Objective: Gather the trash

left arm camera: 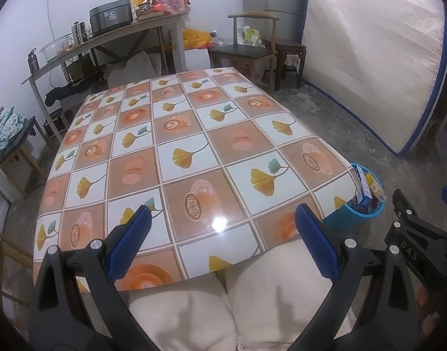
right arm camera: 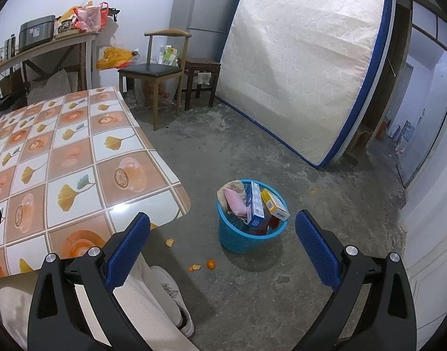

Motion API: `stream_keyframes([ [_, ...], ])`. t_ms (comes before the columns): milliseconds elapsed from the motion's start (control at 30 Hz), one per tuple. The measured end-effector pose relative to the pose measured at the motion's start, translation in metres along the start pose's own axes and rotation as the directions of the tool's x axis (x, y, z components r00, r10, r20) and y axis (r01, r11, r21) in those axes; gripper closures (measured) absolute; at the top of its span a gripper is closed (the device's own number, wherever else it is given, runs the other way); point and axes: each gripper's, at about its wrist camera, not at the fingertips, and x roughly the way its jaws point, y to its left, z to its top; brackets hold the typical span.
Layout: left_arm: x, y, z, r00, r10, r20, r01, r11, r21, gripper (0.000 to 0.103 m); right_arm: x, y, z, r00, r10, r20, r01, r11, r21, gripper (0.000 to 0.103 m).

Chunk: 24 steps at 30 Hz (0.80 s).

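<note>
1. The left gripper (left arm camera: pixel 223 228) hangs over the near edge of the table (left arm camera: pixel 194 134), its blue pads spread wide with nothing between them.
2. The right gripper (right arm camera: pixel 223 234) is just as wide and empty – it sits above the concrete floor (right arm camera: pixel 282 158), off the table's right side.
3. The blue basket (right arm camera: pixel 246 237) stands on the floor just beside the table's near right corner. It holds a blue box (right arm camera: pixel 255 204), a yellow box (right arm camera: pixel 274 204) and a pink packet (right arm camera: pixel 236 203), all sticking up above the rim.
4. Scraps of orange peel (right arm camera: pixel 194 267) lie on the floor between the basket and a white shoe (right arm camera: pixel 173 292) – near the basket but outside it.
5. The person's cream trousers (left arm camera: pixel 252 292) fill the bottom of the left view, at the table edge.
6. A mattress (right arm camera: pixel 305 58) leans upright against the far wall.
</note>
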Motion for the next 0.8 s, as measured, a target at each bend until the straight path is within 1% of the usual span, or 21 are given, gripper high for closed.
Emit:
stream_keyframes([
  [567,-0.001,0.009,0.001,0.999,0.046,-0.003,-0.047,0.998,-0.039,0.009,-0.004,0.001,0.001,1.000,-0.005,0.006,0.005,1.000,-0.005,0.006],
  [800,-0.002,0.013,0.000,0.998,0.060,-0.002,-0.060,0.997,-0.052,0.009,-0.005,0.000,0.003,1.000,0.003,0.019,-0.002,1.000,-0.024,0.006],
])
